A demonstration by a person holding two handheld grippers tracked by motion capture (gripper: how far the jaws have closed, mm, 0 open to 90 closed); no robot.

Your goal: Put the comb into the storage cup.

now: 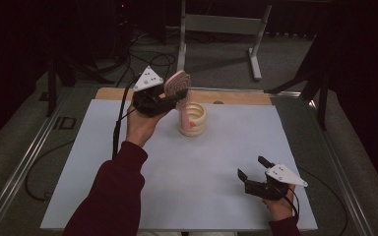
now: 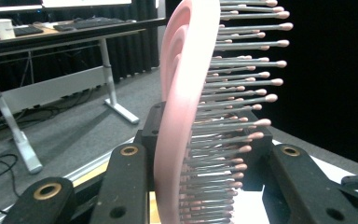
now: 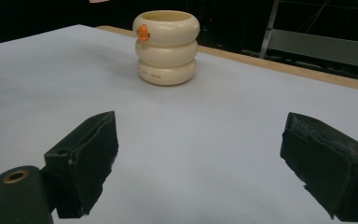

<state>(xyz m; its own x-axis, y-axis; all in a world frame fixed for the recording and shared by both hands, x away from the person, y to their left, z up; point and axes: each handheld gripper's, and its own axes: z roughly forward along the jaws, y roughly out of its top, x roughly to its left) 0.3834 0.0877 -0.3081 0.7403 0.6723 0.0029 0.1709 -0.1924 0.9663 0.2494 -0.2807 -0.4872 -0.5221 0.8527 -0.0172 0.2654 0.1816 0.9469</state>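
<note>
The left gripper (image 1: 170,98) is lifted above the table's far side at about 11 o'clock in the high view, its jaws clamped on the head of a pink hairbrush (image 1: 178,84). The brush head stands up at 12 o'clock from the jaws, while its handle slants down toward 5 o'clock into the mouth of a cream ribbed cup (image 1: 193,119) just beside the gripper. In the left gripper view the hairbrush (image 2: 182,116) stands edge-on between the jaws, bristles pointing to 3 o'clock. The right gripper (image 1: 252,169) rests low at 4 o'clock on the white table (image 1: 216,162), well apart from the cup, its jaws spread wide with nothing between them. There is one brush, one cup and two grippers. Whether the handle's tip touches the cup's inside is hidden by the rim, and the brush top is cut off in the left gripper view. The cup (image 3: 166,46) bears a small orange mark, too small to read.
</note>
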